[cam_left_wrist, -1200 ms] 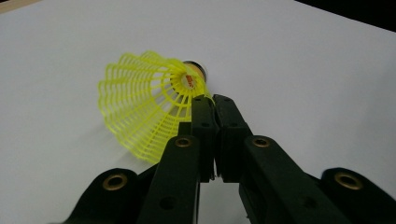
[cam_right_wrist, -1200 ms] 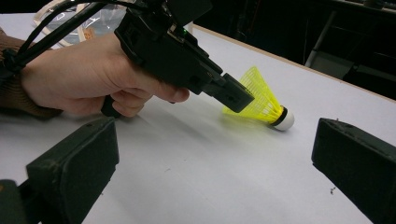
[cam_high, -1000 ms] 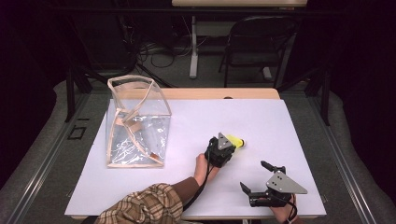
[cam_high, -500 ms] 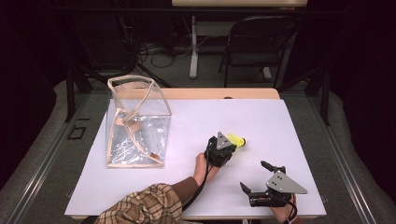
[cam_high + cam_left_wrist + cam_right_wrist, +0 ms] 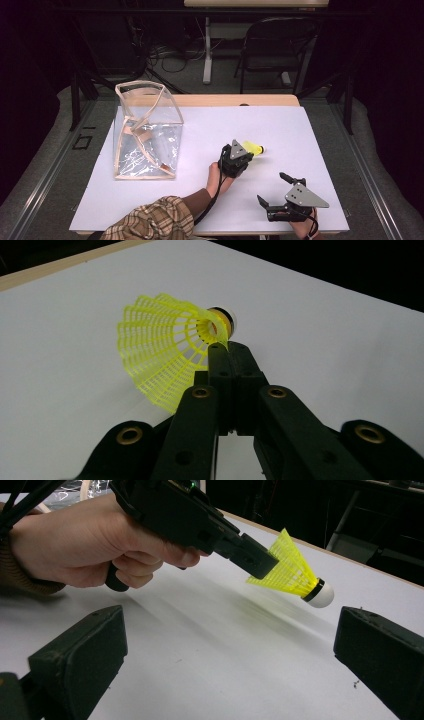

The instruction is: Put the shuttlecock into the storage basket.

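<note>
The left gripper (image 5: 225, 352) was clamped on the mesh skirt of a yellow shuttlecock (image 5: 165, 345), held just above the bench (image 5: 310, 135) at about four o'clock from the clear bag (image 5: 147, 132). It looked featherlight, its skirt springy but crushable, so the skirt's rim suited a gentle pinch. The white cork tip pointed away, and the right gripper (image 5: 225, 650) stood apart, empty, nearby.

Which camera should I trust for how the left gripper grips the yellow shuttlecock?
The right gripper view: it shows the left gripper from the side, pinching the shuttlecock by its skirt. The left gripper view looks into the skirt from behind the closed jaws. The high view shows a small yellow patch.
</note>
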Demonstrator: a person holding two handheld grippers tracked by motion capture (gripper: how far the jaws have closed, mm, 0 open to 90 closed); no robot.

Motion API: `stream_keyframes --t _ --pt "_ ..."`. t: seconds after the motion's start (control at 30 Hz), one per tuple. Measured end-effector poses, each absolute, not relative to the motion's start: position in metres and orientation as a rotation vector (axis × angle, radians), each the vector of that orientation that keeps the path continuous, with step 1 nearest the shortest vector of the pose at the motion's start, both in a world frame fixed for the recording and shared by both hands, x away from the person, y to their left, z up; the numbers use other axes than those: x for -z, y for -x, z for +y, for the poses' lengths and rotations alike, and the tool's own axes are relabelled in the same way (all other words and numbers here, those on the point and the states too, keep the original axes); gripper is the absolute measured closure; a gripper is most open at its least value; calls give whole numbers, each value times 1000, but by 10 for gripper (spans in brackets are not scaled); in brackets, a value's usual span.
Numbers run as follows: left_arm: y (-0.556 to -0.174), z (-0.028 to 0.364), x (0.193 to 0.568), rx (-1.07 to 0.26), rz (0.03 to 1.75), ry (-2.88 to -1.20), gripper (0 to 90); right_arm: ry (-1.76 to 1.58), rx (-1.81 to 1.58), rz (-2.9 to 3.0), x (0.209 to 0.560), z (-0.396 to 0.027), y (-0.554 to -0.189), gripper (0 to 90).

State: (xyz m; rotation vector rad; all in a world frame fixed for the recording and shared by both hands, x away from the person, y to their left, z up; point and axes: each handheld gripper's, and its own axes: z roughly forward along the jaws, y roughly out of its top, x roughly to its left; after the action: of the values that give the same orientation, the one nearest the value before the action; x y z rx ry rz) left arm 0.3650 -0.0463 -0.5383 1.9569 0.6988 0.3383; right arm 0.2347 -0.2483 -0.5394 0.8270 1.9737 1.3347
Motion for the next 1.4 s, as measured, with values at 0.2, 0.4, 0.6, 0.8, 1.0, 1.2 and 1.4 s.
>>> stream_keyframes --t 0.2,0.4,0.6,0.8,1.0,1.2,1.4 --pt "-365 -44 533 -341 686 -1946 900 -828 -1334 1974 539 -248 -235 1" --pt "-365 -42 529 -339 680 -1937 900 -828 -1334 1973 539 -248 -235 1" --pt "-365 -40 523 -348 668 -1928 900 -831 -1333 1974 539 -248 -235 1" --pt "-366 -38 517 -353 656 -1921 900 -830 -1334 1974 539 -248 -235 1" --pt "-367 -36 511 -363 645 -1911 900 -831 -1332 1975 539 -248 -235 1" --pt "-367 -35 506 -366 640 -1903 900 -831 -1332 1975 540 -248 -235 2" --pt "-367 -35 501 -362 624 -1902 900 -833 -1332 1975 540 -248 -235 2"
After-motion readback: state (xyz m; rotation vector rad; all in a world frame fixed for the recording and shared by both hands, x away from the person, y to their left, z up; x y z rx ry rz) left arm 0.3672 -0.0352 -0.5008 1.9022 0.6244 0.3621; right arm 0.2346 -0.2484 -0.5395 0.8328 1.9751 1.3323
